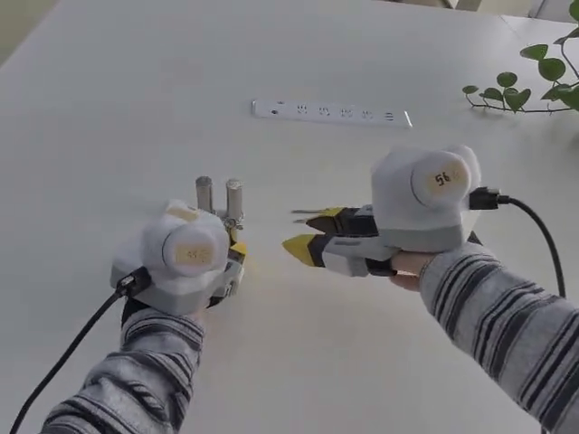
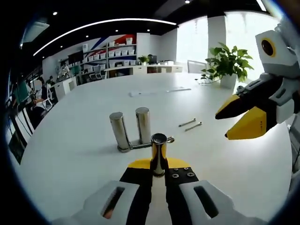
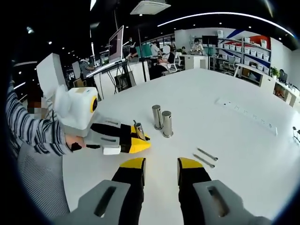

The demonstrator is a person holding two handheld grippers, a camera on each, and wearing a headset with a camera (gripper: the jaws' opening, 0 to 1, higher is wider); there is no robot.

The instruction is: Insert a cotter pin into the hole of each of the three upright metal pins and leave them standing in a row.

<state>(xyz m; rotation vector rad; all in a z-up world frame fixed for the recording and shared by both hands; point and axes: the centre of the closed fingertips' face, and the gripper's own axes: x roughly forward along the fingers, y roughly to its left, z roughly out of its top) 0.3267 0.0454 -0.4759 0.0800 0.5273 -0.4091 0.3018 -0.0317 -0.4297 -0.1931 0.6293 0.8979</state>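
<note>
White office table | left gripper pinching one metal pin upright, lower centre, cotter pin apparently through it | right gripper spread, empty | two pins standing mid-frame | two loose cotter pins right of centre; likely two insertions left

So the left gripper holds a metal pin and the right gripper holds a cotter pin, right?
No. The left gripper does hold a metal pin, but the right gripper is open and empty; the right gripper view shows two cotter pins lying on the table.
</note>
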